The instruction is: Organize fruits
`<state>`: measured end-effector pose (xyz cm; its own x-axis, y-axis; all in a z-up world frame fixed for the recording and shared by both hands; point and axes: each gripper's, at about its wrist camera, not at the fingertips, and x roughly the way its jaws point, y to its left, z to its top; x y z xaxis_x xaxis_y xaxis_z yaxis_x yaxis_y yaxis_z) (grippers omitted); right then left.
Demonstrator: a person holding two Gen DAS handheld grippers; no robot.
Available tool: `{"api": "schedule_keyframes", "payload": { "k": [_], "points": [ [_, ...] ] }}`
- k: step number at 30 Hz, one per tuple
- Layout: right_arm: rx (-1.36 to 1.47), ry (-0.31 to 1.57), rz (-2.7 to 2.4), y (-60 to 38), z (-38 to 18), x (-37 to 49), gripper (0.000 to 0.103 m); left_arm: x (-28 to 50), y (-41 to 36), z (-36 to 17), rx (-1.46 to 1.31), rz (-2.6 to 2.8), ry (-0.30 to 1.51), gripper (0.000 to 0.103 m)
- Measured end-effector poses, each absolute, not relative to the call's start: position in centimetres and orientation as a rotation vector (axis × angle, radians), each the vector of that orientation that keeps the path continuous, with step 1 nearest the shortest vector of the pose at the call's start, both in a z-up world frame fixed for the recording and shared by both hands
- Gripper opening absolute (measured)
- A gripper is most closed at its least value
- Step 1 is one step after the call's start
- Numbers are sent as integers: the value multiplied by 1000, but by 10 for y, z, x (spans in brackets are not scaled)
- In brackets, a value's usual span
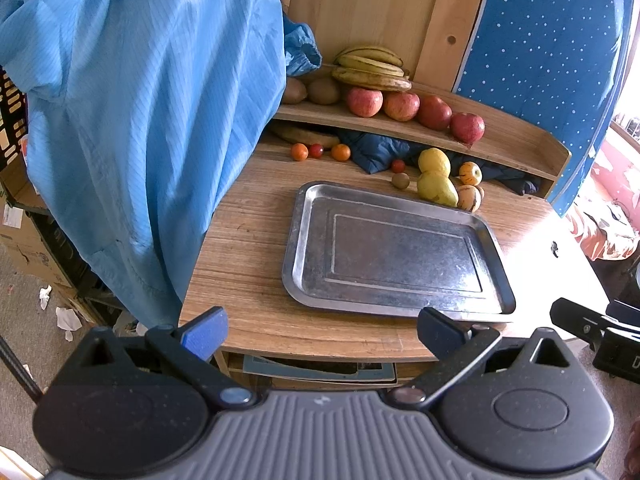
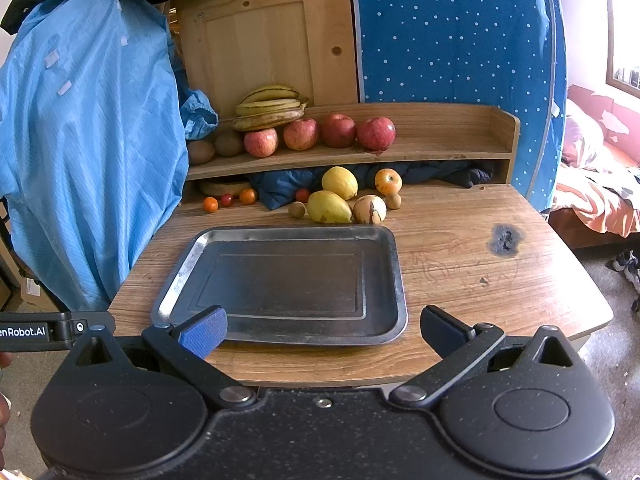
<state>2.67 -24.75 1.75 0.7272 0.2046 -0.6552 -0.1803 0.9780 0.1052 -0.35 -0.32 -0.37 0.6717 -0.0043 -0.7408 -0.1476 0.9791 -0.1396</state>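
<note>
An empty metal tray (image 1: 496,256) (image 2: 394,264) lies on the wooden table. Behind it sit two yellow lemons (image 1: 436,188) (image 2: 330,206), striped small fruits (image 1: 469,197) (image 2: 370,209), a kiwi (image 1: 400,180) (image 2: 297,209) and small tomatoes and oranges (image 1: 299,152) (image 2: 210,204). On the shelf are bananas (image 1: 370,68) (image 2: 272,108), several red apples (image 1: 400,106) (image 2: 338,130) and kiwis (image 1: 322,90) (image 2: 228,144). My left gripper (image 1: 322,332) and right gripper (image 2: 322,330) are both open and empty, at the table's near edge in front of the tray.
A blue garment (image 1: 140,120) (image 2: 80,140) hangs over the table's left side. Dark blue cloth (image 1: 376,152) (image 2: 280,190) is stuffed under the shelf. A blue dotted panel (image 2: 452,32) stands behind. A burn mark (image 2: 505,239) is on the table's right.
</note>
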Motion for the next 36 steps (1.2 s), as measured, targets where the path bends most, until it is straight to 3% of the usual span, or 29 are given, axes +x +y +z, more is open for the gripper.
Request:
{"api": "schedule_keyframes", "payload": {
  "k": [36],
  "points": [
    [28, 784, 231, -263, 4, 51, 102, 26, -18, -20, -217, 100, 892, 102]
  ]
}}
